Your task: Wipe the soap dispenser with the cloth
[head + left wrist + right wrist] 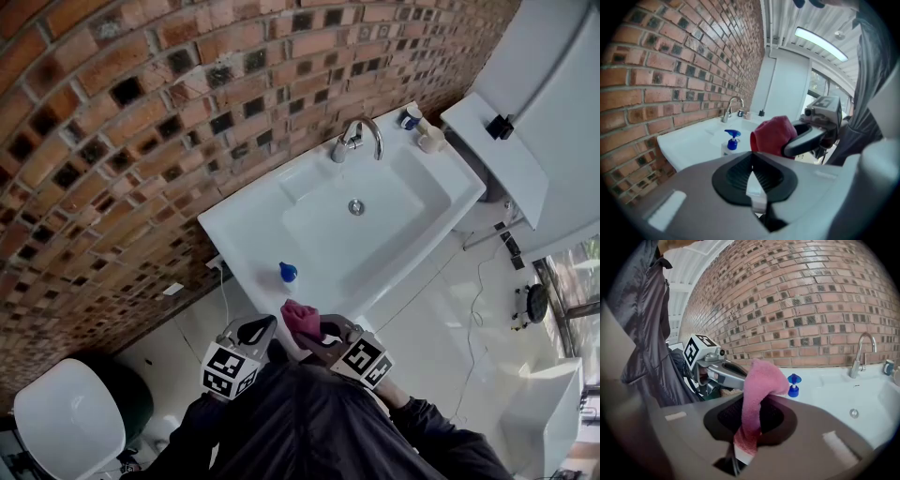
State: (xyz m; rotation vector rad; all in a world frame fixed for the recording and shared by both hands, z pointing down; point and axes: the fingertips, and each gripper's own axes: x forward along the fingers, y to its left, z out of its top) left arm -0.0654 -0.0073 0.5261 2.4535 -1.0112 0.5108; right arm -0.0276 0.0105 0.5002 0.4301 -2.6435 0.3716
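Observation:
The soap dispenser (288, 273), a white bottle with a blue pump, stands on the near left corner of the white sink (244, 220). Just in front of it, off the sink's edge, my right gripper (321, 330) is shut on a pink cloth (300, 317) that bunches above its tips. In the right gripper view the cloth (759, 385) runs down between the jaws, with the dispenser (793, 385) behind it. My left gripper (264, 328) sits beside it, shut and empty. In the left gripper view the left gripper (752, 161) points at the dispenser (731, 142) and the cloth (772, 135).
A chrome faucet (356, 139) and small cups (414, 116) stand at the sink's far side, against the brick wall (112, 141). A white bowl (66, 417) and a dark bin (131, 394) sit on the floor at the lower left. Cables and a cabinet (525, 103) lie to the right.

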